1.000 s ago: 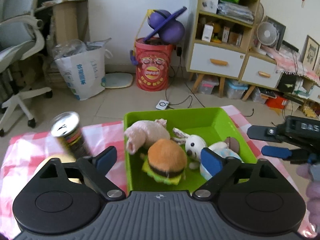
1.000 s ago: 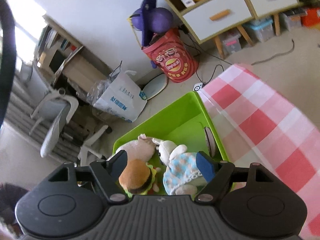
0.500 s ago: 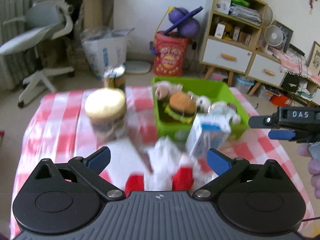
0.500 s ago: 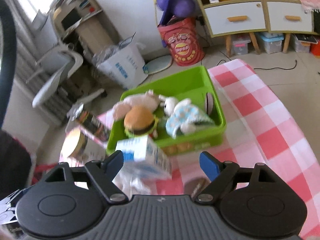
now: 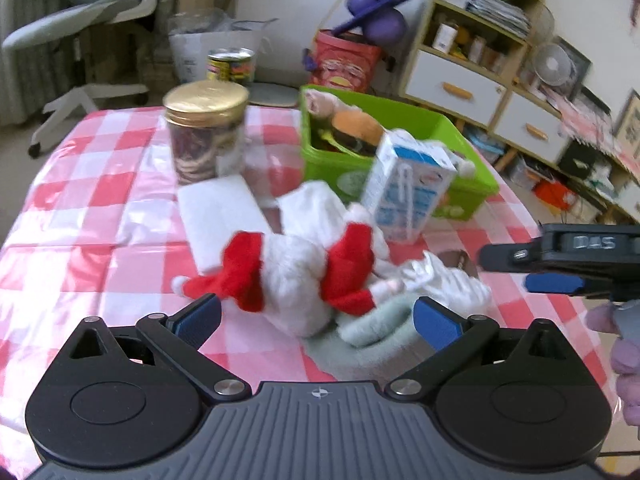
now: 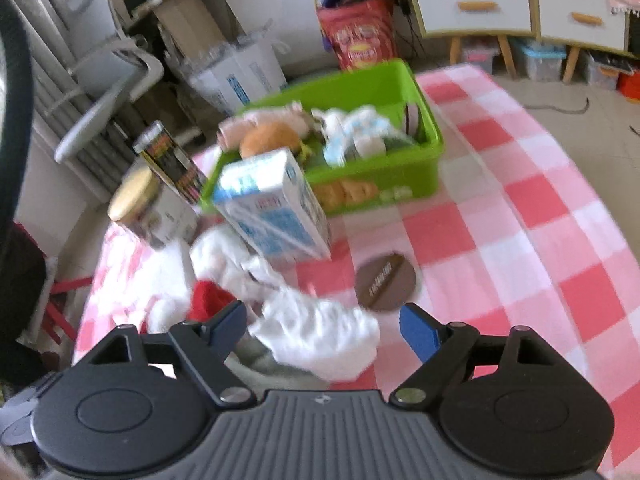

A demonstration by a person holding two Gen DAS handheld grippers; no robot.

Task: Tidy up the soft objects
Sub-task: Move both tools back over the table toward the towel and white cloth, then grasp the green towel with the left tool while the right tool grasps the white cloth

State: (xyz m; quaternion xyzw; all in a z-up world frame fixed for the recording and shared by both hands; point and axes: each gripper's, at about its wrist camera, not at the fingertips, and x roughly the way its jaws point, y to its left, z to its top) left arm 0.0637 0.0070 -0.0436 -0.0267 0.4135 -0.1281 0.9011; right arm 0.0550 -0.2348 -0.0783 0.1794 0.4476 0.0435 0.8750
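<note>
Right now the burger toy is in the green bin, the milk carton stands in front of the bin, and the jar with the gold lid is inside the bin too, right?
Not quite. The jar with the gold lid is not in the green bin; it stands on the checked tablecloth beside it, as the left wrist view shows. The burger toy is in the bin, and the milk carton stands in front of it.

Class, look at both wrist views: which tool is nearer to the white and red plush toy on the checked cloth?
Left. The left tool hangs open right over the white and red plush toy. The right tool is off to its side, above the crumpled white cloth.
</note>
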